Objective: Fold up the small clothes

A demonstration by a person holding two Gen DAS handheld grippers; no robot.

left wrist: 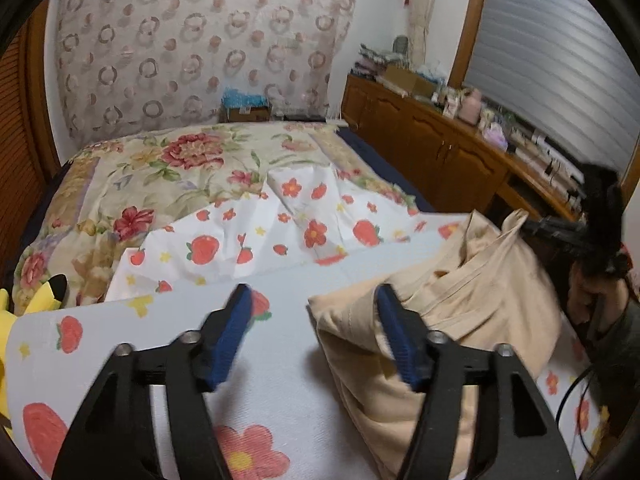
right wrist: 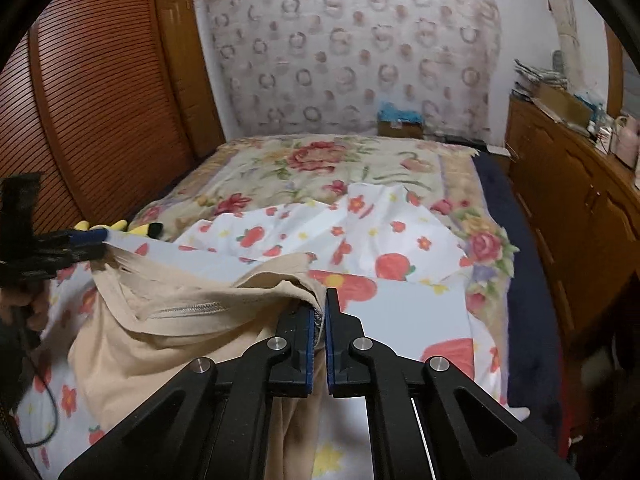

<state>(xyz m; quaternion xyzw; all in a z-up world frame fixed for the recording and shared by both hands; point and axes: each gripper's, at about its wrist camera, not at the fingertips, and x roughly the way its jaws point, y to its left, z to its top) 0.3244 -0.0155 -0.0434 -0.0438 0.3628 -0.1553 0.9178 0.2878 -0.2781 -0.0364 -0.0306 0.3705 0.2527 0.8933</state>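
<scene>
Right gripper [right wrist: 323, 320] is pinched tight on a bunched edge of the beige garment [right wrist: 168, 332]; the cloth comes out from between the blue pads, so that grip is real.

Left gripper [left wrist: 314, 328]: jaws spread, nothing pinched. Its right-hand pad [left wrist: 394, 340] lies against a fold of the garment and the other pad sits over bare board. From the right wrist view it looks close to the far cloth edge, but blur hides any contact.

The garment sits crumpled on the white strawberry-print board [left wrist: 280, 392], towards its right side as the left camera sees it, with a zip seam showing. Nothing is flat yet.

My read of the step: get a second hold, then spread.
- Close the left claw on a single edge or corner, not the bunched fold.
- Keep the right pinch as it is and pull the two apart to take out slack before laying it down.
- Land it inside the board edges; the far edge meets the rumpled strawberry sheet [left wrist: 256, 236], which could snag.

The floral bedspread [left wrist: 168, 168] beyond is not involved.
</scene>
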